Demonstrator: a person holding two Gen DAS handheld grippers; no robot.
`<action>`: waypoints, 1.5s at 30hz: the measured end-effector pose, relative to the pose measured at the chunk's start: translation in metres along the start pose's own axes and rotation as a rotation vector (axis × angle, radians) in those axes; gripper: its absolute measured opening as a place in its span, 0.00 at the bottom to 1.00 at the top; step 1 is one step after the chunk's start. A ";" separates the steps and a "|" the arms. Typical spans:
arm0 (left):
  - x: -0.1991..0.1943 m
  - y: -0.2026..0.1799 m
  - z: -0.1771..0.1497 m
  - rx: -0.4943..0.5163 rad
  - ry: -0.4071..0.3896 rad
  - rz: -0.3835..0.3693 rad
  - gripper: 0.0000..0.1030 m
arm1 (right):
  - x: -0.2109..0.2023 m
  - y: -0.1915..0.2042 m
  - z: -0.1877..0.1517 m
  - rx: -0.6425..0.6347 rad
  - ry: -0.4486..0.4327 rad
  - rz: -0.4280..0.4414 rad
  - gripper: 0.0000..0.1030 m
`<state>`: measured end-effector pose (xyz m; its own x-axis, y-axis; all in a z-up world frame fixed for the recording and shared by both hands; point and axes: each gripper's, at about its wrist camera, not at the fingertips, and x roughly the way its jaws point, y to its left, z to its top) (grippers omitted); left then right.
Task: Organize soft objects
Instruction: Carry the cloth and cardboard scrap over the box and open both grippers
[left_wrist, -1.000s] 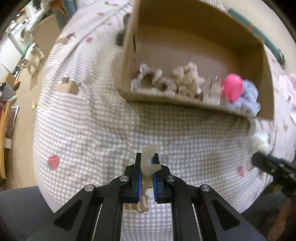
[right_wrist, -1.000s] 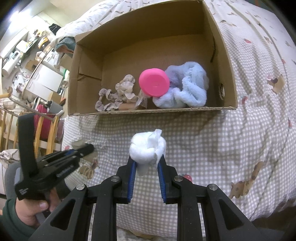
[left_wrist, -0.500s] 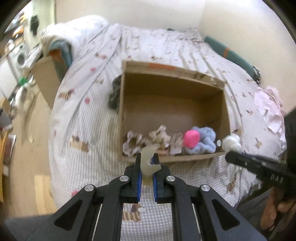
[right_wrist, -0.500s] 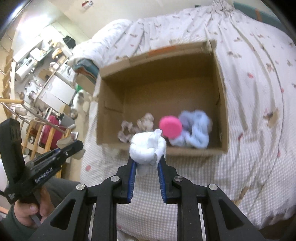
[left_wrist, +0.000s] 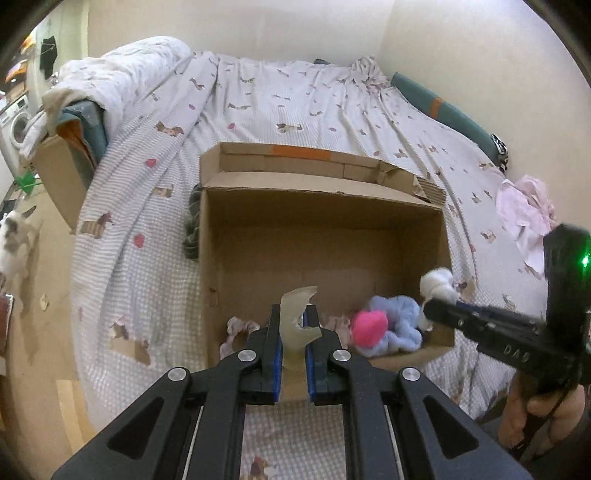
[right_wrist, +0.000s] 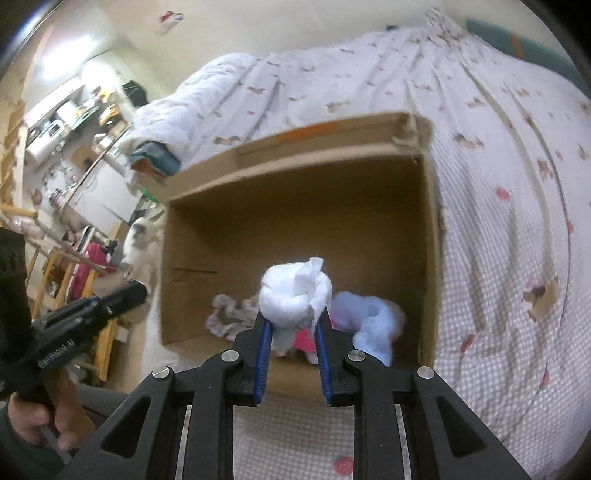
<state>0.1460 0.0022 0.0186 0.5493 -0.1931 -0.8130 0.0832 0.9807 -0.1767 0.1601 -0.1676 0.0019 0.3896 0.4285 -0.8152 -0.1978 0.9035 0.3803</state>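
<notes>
Two soft things are in transit at once: the left gripper (left_wrist: 293, 334) pinches a pale, stiff-looking scrap of cloth (left_wrist: 296, 314) between its blue pads, and the right gripper (right_wrist: 291, 328) is clamped on a knotted white cloth ball (right_wrist: 294, 297). A second ago both pairs of jaws hung low over the checked bedspread (left_wrist: 147, 229) with the cardboard box (left_wrist: 321, 236) well ahead and above them; now the box mouth lies just beyond and below both sets of fingertips, so the hands have risen and closed in on it. In the left view the scrap stands over the near wall of the box, and the ball shows to the right of those jaws at the box's right wall. Just past the tips, along the near wall inside, lie a pink round thing (left_wrist: 369, 323), a light blue fluffy cloth (left_wrist: 397, 319) and a beige patterned scrunchie (right_wrist: 225, 314). I judge the carry to be nearly over: what remains is to bring each load a little further in over the open floor of the box and spread the jaws. The right view is blurred, so that hand is probably mid-sweep.
</notes>
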 end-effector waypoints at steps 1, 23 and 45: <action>0.007 0.001 -0.001 0.004 0.002 0.005 0.09 | 0.005 -0.006 0.000 0.016 0.010 -0.014 0.23; 0.059 -0.008 -0.021 0.001 0.096 0.005 0.11 | 0.051 -0.007 0.001 0.025 0.116 -0.019 0.23; 0.055 -0.021 -0.021 0.024 0.090 -0.016 0.67 | 0.030 0.013 0.008 -0.003 -0.020 0.123 0.72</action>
<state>0.1570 -0.0300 -0.0335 0.4711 -0.2091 -0.8570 0.1117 0.9778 -0.1773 0.1765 -0.1431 -0.0146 0.3802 0.5363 -0.7535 -0.2475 0.8440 0.4758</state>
